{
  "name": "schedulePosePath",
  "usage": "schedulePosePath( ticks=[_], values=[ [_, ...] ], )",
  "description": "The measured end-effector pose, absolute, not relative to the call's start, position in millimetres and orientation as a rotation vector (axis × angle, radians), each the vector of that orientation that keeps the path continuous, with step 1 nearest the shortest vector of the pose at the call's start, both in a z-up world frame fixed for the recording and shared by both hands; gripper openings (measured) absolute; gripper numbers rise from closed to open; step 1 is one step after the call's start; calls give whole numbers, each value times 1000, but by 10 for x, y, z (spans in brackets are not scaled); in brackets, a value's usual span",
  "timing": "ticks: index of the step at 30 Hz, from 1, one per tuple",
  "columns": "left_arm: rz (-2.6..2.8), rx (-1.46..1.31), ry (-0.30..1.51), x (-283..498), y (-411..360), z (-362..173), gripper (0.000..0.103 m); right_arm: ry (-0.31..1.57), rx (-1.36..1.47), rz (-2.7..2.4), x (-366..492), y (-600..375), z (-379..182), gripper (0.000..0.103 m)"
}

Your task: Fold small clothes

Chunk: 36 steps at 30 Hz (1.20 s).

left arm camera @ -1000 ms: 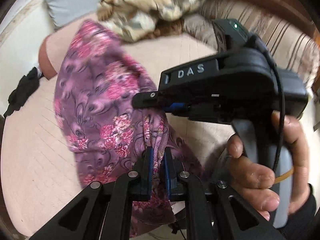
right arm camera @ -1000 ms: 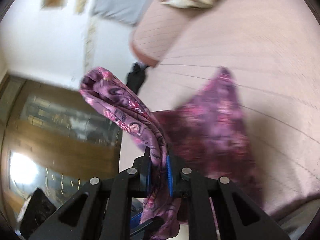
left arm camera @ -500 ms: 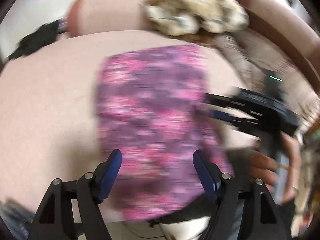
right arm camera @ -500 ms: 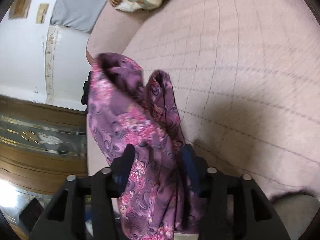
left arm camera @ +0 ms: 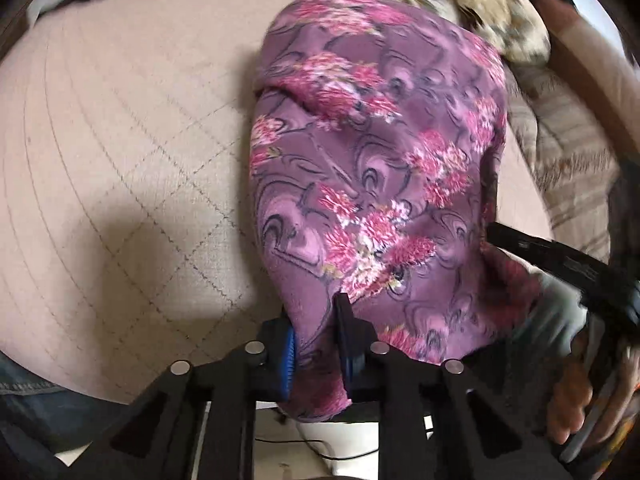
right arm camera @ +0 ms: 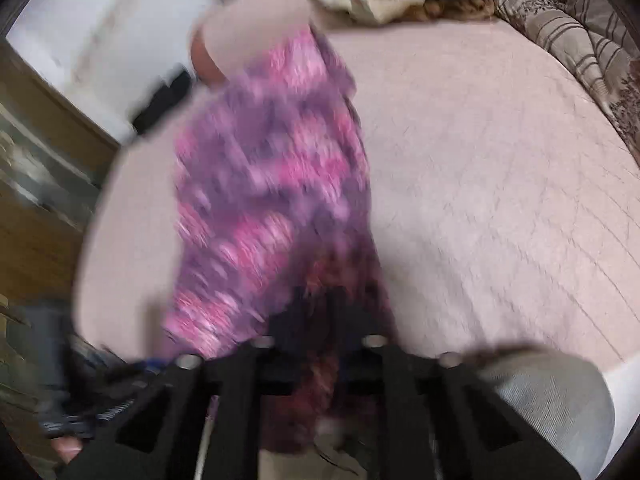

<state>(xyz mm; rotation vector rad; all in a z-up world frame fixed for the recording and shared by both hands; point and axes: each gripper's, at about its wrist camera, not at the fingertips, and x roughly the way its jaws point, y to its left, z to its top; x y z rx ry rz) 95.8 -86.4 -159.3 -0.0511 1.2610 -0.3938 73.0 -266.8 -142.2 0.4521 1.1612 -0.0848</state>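
A purple floral garment (left arm camera: pixel 372 152) lies spread on the pink quilted bed (left arm camera: pixel 120 152). The left gripper (left arm camera: pixel 316 344), jaws just closed, pinches the garment's near edge; beside it, the right gripper (right arm camera: pixel 316 320) clamps the same edge

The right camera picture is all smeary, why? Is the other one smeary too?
Right wrist view: motion blur smears the purple flowered cloth and the right gripper. Left wrist view: the cloth looks sharp; only the edges blur, and the fisheye bends the pink bedcover.
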Motion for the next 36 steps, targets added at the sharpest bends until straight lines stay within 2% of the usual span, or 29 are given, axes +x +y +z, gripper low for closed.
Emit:
schedulePosePath(
  ticks=[1, 3, 5, 6, 7, 8, 9, 10, 11, 13, 18, 19, 20, 21, 22, 23, 24, 25, 27, 30, 33, 34, 35, 36],
  values=[
    [-383, -15, 1246, 1011, -916, -1643, 17, 1206, 440, -144, 769, -2688, -1519, 5],
    [-383, 29, 1232, 1002, -965, -1625, 24, 1202, 457, -191, 777, -2752, -1498, 5],
    [-423, 7, 1251, 1045, -913, -1508, 26, 1083, 521, -105, 695, -2808, -1264, 6],
    [-450, -32, 1241, 1076, -858, -1411, 32, 1032, 533, -69, 664, -2827, -1143, 10],
    [-471, -72, 1215, 1118, -775, -1286, 38, 957, 530, -27, 634, -2863, -933, 30],
    [-479, -108, 1174, 1187, -690, -1144, 54, 903, 532, -8, 631, -2911, -782, 64],
    [-475, -127, 1150, 1243, -637, -1062, 71, 870, 537, 6, 645, -2941, -694, 78],
    [-455, -160, 1111, 1386, -564, -928, 76, 821, 544, 47, 707, -3006, -544, 86],
    [-445, -173, 1100, 1482, -566, -879, 80, 811, 547, 83, 829, -3061, -451, 86],
    [-407, -221, 1112, 1857, -501, -811, 80, 801, 566, 111, 1114, -3157, -353, 86],
    [-366, -315, 1187, 2757, -663, -1088, 78, 901, 628, 144, 1932, -3360, -625, 85],
    [-388, -346, 1231, 2921, -723, -1229, 78, 943, 642, 146, 2052, -3418, -784, 73],
    [-399, -361, 1264, 3018, -776, -1323, 77, 980, 657, 138, 2147, -3462, -984, 51],
    [-429, -396, 1297, 3108, -818, -1447, 68, 1005, 673, 130, 2180, -3466, -1128, 40],
    [-458, -419, 1309, 3157, -825, -1497, 58, 1028, 708, 127, 2185, -3507, -1355, 23],
    [-461, -416, 1319, 3200, -849, -1513, 43, 1053, 724, 99, 2177, -3545, -1496, 6],
    [-465, -426, 1314, 3216, -835, -1475, 27, 1068, 737, 77, 2179, -3577, -1558, 6],
    [-510, -466, 1263, 3214, -800, -1346, 22, 1063, 760, 71, 2168, -3623, -1570, 6],
    [-551, -470, 1164, 3161, -759, -1104, 0, 970, 685, 61, 2140, -3659, -1302, 5],
    [-474, -442, 1055, 3306, -622, -937, 0, 964, 679, 31, 2239, -3663, -1319, 5],
    [-426, -414, 1192, 3494, -659, -1266, 0, 1146, 624, -30, 2411, -3523, -1735, 7],
    [-438, -434, 1226, 3466, -652, -1356, 0, 1165, 599, -51, 2419, -3487, -1788, 11],
    [-446, -432, 1222, 3385, -649, -1376, 4, 1150, 587, -51, 2384, -3479, -1727, 14],
    [-456, -429, 1215, 3302, -648, -1367, 24, 1130, 586, -45, 2334, -3485, -1650, 19]
  ],
)
